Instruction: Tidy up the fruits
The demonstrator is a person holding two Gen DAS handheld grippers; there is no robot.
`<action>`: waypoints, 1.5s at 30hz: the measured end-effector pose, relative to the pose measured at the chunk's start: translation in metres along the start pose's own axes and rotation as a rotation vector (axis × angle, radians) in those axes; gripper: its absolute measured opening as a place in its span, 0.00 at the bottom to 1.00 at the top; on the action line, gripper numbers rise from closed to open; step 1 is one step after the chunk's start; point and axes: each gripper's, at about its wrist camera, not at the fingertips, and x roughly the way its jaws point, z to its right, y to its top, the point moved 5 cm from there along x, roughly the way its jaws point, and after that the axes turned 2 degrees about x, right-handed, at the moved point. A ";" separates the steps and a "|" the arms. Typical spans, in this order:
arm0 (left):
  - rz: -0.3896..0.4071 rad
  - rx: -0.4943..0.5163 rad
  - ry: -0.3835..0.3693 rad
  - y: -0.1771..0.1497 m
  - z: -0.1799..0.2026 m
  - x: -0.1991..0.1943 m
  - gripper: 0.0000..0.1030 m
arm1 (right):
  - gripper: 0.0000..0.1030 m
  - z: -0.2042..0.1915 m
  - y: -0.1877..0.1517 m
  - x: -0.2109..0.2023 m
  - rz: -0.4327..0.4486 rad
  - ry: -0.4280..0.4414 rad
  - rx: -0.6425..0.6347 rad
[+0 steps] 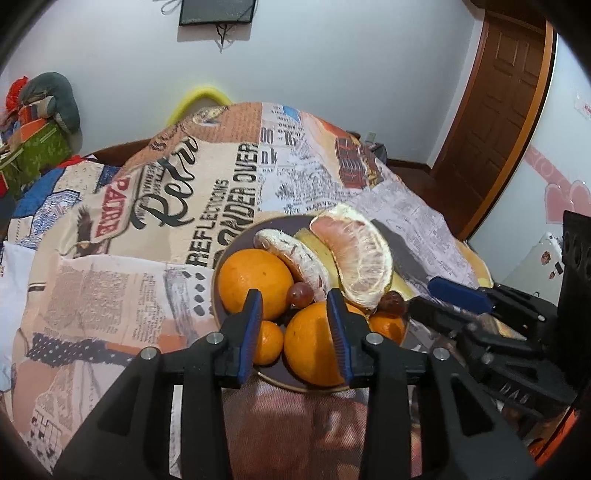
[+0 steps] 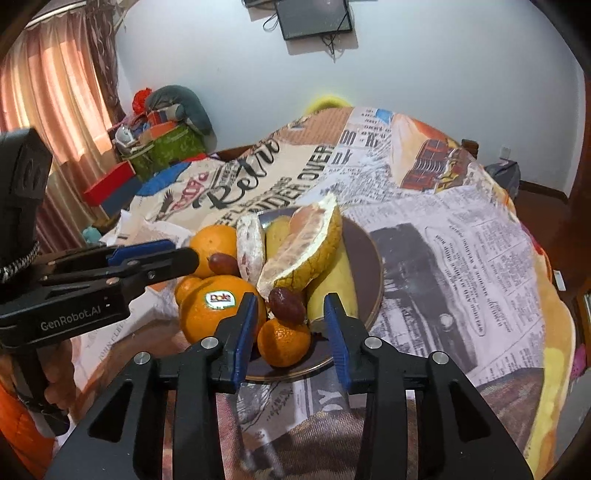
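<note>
Sticker: I read "Dole" on the large orange (image 2: 216, 308) at the plate's (image 2: 371, 258) near-left edge.
Gripper body: "GenRobot.AI" printed on the left gripper (image 2: 173, 254) as seen from the right wrist view.
Cloth print: the newspaper-style tablecloth (image 1: 122, 280) shows "REFLECTIONS", "PONDER OVER" and a script "Retro"; the smaller columns are too fine for me to read.
Fruit location: all on the dark plate near the table's front edge, comprising a second orange (image 1: 255, 282), two small mandarins (image 2: 283, 341), pomelo wedges (image 1: 356, 254), a banana (image 2: 334, 284), a grape (image 1: 300, 294) and a date (image 2: 286, 302).
Left gripper (image 1: 294, 310): jaws slightly apart, nothing between the pads; I see it hovering over the plate's near edge.
Right gripper (image 2: 290, 314): jaws slightly apart, gripping nothing, above the mandarin.
Hidden: banana mostly covered by pomelo; plate's near rim blocked by fingers.
Cut off: wall monitor (image 2: 314, 16) clipped at the top edge.
</note>
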 end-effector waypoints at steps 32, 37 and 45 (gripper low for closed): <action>0.647 0.096 0.096 -0.002 0.065 -0.310 1.00 | 1.00 -0.084 0.033 -0.250 0.631 -0.123 -0.076; 0.649 0.090 0.104 -0.010 0.065 -0.316 1.00 | 1.00 -0.087 0.028 -0.249 0.626 -0.131 -0.094; 0.648 0.102 0.111 -0.015 0.070 -0.316 1.00 | 1.00 -0.087 0.022 -0.254 0.625 -0.137 -0.111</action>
